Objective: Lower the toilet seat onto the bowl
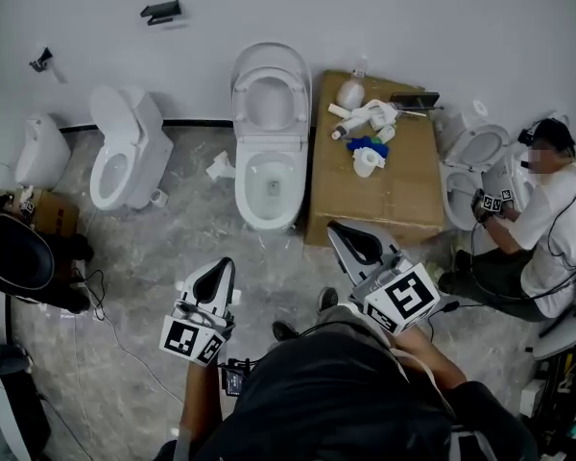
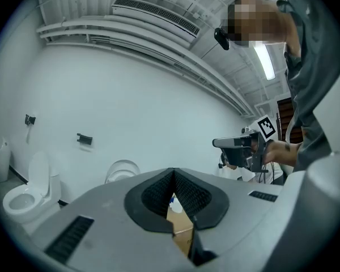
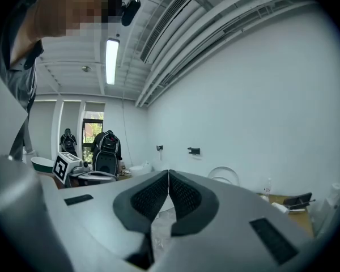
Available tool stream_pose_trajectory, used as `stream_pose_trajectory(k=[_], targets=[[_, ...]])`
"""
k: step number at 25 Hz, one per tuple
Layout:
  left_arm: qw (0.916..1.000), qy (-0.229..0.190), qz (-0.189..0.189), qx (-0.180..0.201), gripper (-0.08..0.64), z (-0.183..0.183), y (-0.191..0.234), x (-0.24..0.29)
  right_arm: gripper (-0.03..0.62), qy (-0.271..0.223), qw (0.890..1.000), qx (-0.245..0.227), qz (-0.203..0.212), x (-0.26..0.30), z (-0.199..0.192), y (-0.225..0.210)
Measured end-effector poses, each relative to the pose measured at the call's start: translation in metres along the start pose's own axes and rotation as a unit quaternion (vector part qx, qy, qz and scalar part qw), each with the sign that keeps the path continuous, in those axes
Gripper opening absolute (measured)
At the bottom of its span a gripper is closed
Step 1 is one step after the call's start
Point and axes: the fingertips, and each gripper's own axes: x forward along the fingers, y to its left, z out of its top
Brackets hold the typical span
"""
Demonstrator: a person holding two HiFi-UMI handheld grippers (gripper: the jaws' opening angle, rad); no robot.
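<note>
1. The toilet (image 1: 245,185) and its seat (image 1: 298,89) are plain white, and so is the second toilet (image 1: 125,157) to the left.
2. The wall (image 1: 413,17) is white, with a black bracket (image 1: 161,12) on it.
3. The floor (image 1: 163,248) is grey with pale marbled veining.
4. The box (image 1: 403,200) is plain brown cardboard. On it lie white bottles (image 1: 350,92) and one blue item (image 1: 368,144).
5. The left gripper (image 1: 221,265) and right gripper (image 1: 338,229) are light grey with black textured pads. Their cubes are white with black square markers.
6. The seated person's shirt (image 1: 557,209) is white.
</note>
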Motion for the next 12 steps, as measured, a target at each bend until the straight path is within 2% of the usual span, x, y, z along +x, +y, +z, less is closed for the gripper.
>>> stream_pose_trajectory(k=[12], targets=[[0.9984,0.034,0.045,0.005,0.003,-0.001,0.009,0.091,0.008,-0.016,0.998,0.012,0.052,0.041,0.004,-0.097]])
